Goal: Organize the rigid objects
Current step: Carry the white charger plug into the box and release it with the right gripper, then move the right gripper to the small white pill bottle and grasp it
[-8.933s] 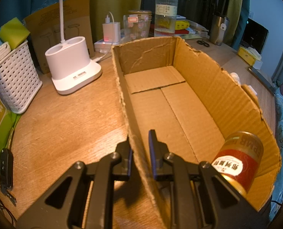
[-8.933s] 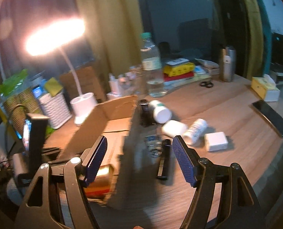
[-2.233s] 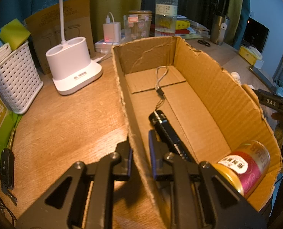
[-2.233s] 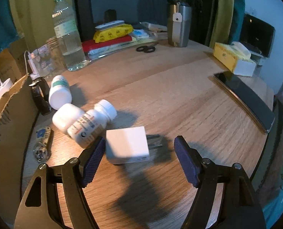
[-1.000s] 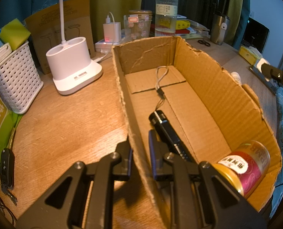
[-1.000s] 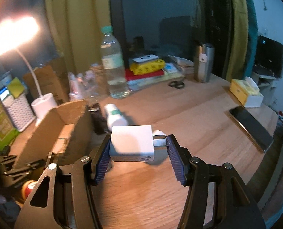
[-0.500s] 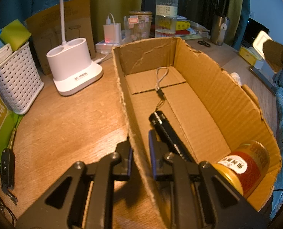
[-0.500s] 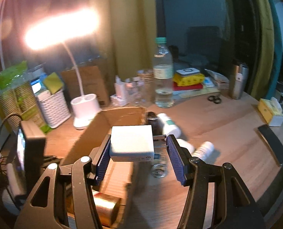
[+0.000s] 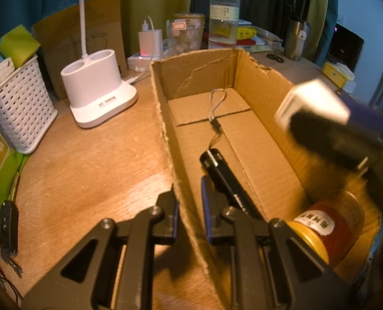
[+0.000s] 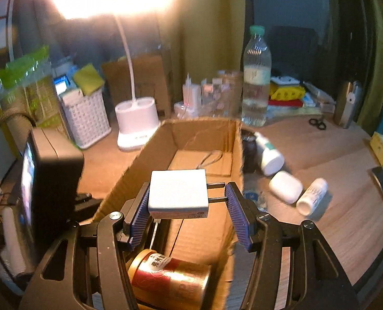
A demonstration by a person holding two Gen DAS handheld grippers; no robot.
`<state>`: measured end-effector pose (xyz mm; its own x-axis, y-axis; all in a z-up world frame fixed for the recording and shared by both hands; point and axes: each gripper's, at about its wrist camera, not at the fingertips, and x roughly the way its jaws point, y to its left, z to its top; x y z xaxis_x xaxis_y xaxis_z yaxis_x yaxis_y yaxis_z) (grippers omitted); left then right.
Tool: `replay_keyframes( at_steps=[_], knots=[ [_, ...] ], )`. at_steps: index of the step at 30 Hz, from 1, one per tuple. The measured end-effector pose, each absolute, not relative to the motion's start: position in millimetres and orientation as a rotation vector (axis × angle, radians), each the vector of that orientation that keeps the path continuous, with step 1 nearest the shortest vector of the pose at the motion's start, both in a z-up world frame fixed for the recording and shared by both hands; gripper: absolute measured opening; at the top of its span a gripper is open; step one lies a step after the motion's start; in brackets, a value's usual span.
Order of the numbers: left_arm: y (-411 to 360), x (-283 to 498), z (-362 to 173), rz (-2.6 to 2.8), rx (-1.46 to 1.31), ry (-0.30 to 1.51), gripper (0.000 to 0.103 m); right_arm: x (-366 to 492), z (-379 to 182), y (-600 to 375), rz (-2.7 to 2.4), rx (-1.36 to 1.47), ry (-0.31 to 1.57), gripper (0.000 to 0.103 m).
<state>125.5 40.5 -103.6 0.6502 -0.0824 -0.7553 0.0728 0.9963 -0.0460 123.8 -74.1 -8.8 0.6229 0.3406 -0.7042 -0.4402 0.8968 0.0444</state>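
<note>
Two things lie in my box [image 9: 258, 95]: one torch [image 9: 225, 178], one can [image 10: 170, 276]. My right gripper [image 10: 189, 206] pinches one charger [image 10: 178, 193] mid-frame above it; left gripper [image 9: 190, 214] clamps the box's wall.

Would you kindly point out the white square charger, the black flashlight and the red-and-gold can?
White square charger [image 10: 178, 190]: right wrist view, centre of its top face.
Black flashlight [image 9: 221, 173]: left wrist view, barrel just behind the head.
Red-and-gold can [image 9: 332, 226]: left wrist view, red side wall.
</note>
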Motion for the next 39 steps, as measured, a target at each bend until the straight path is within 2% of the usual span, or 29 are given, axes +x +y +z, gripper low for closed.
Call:
replay_keyframes(
  at_steps=[8, 28, 39],
  knots=[
    [43.5, 127.6, -103.6, -0.097, -0.035, 0.866, 0.015, 128.4, -27.4, -65.0, 0.420, -0.158, 0.841, 0.060],
    [47.2, 131.4, -104.0, -0.137, -0.069, 0.883, 0.016, 128.0, -30.3, -55.8, 0.394, -0.184, 0.898, 0.062],
    [47.0, 132.3, -103.5, -0.134, -0.062, 0.883, 0.016, 133.4, 6.5, -96.8, 0.282, -0.110, 0.757, 0.063]
  ],
)
